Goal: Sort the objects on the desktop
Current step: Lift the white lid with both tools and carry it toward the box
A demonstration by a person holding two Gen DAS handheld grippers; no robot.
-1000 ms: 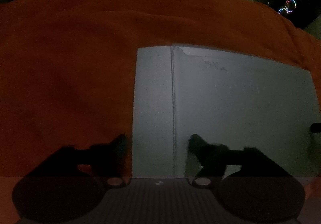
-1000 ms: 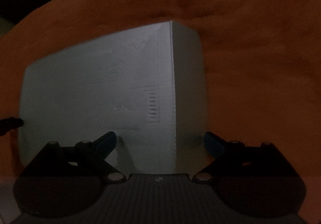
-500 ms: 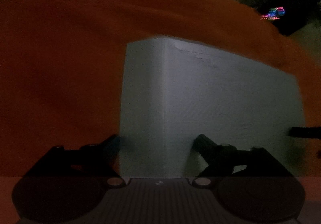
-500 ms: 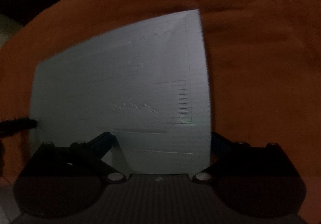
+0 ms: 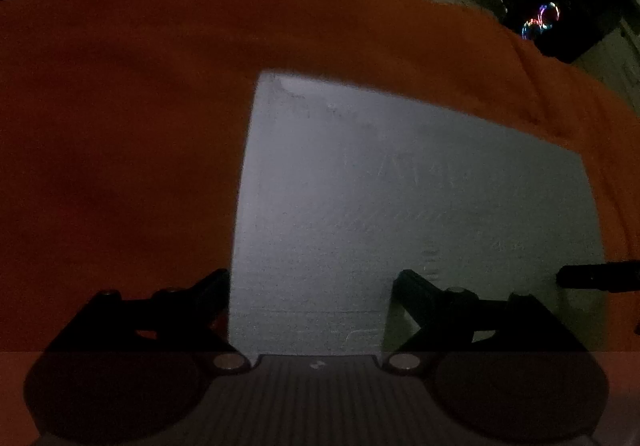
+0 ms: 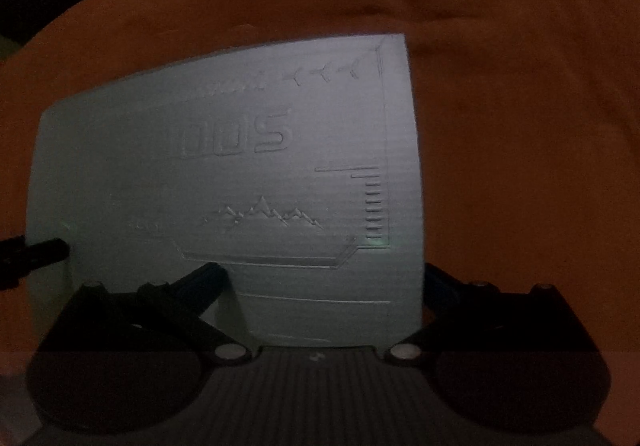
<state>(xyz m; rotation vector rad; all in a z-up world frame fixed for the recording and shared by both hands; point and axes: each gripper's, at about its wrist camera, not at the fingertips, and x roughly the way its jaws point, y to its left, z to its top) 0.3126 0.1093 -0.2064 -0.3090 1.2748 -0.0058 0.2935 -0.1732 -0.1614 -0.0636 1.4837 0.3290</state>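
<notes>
Nearest the left wrist camera, the left gripper (image 5: pixel 310 286) straddles the left end of a pale grey, flat rectangular box with embossed lettering (image 5: pixel 400 206), fingers spread either side; whether they press it I cannot tell. Near the right wrist camera, the right gripper (image 6: pixel 324 278) straddles the box's right end (image 6: pixel 224 166) likewise, its clamp equally unclear. Each gripper's fingertip shows at the other view's edge. Beyond, the box lies over the rumpled orange cloth (image 5: pixel 120 126). Handling it well probably means keeping both ends level and pressing evenly.
</notes>
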